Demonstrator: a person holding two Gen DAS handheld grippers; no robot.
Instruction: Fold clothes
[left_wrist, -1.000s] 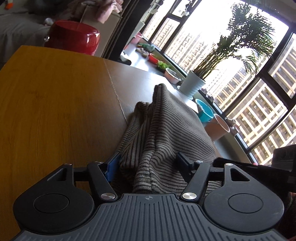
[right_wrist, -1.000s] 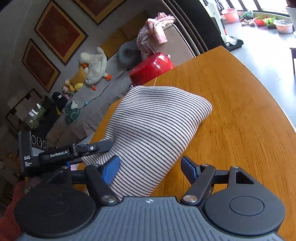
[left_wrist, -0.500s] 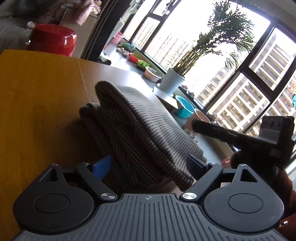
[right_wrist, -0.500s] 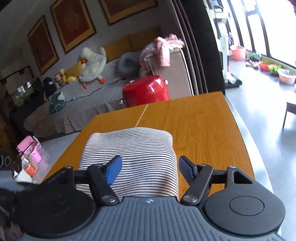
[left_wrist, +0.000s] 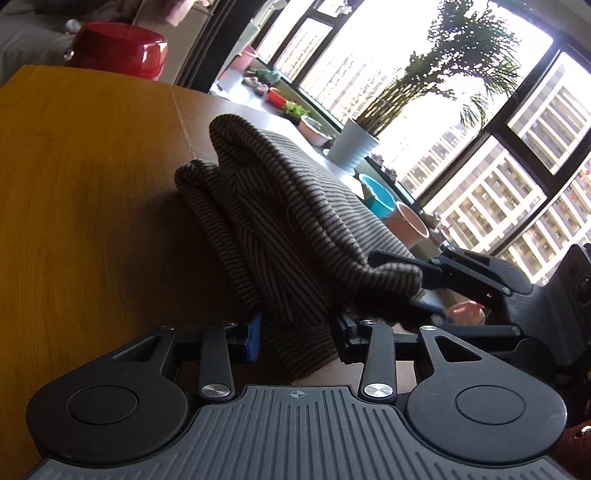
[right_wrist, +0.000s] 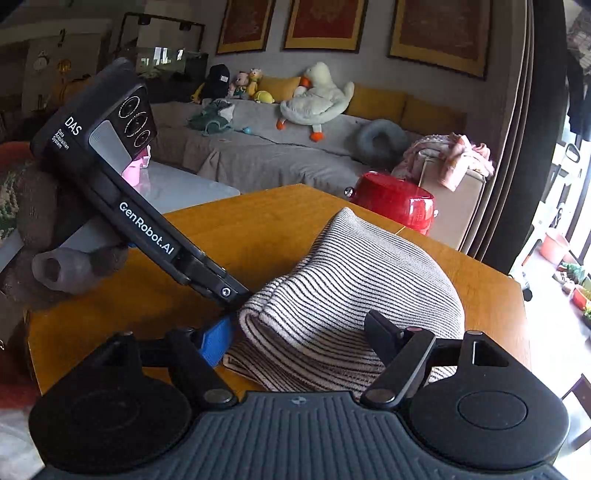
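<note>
A striped garment (left_wrist: 280, 206) lies folded in a thick bundle on the wooden table (left_wrist: 92, 184). My left gripper (left_wrist: 299, 332) is shut on its near end, with cloth filling the narrow gap between the blue pads. In the right wrist view the same garment (right_wrist: 369, 273) sits between the widely spread fingers of my right gripper (right_wrist: 299, 339), which is open. From the left wrist view, the right gripper (left_wrist: 406, 284) straddles the upper fold's edge, one finger above and one below. The left gripper (right_wrist: 240, 301), held by a hand, meets the cloth at its left corner.
A red pot (right_wrist: 395, 206) stands behind the table's far edge. Beyond the table by the window are a white plant pot (left_wrist: 351, 147), a teal bowl (left_wrist: 380, 199) and a pink cup (left_wrist: 410, 225). The table's right edge (right_wrist: 517, 295) is close; a sofa (right_wrist: 277, 155) is behind.
My left gripper's fingers have drawn together on the garment's end. The right gripper has swung around to the same end, beside the left one, and stays open. The bundle looks more compact.
</note>
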